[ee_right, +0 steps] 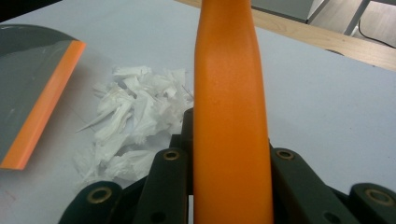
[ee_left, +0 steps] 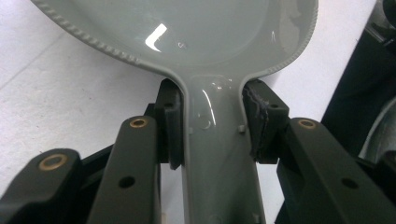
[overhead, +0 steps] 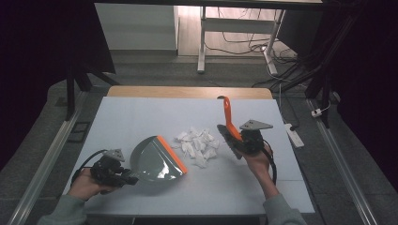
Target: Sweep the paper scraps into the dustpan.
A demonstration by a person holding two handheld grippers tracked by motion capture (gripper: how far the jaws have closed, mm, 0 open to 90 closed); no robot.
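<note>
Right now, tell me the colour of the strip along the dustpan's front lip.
Orange, on a grey dustpan; the strip shows best in the right gripper view.

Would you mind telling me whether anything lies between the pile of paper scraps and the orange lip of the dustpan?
Nothing visible does. The paper scraps lie right beside the dustpan, whose orange lip faces them across bare table. The brush, held in the right gripper, stands on the far side of the pile.

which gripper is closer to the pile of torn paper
Right. The right gripper, holding the orange brush, sits just beside the paper pile; the left gripper is farther, behind the dustpan.
</note>
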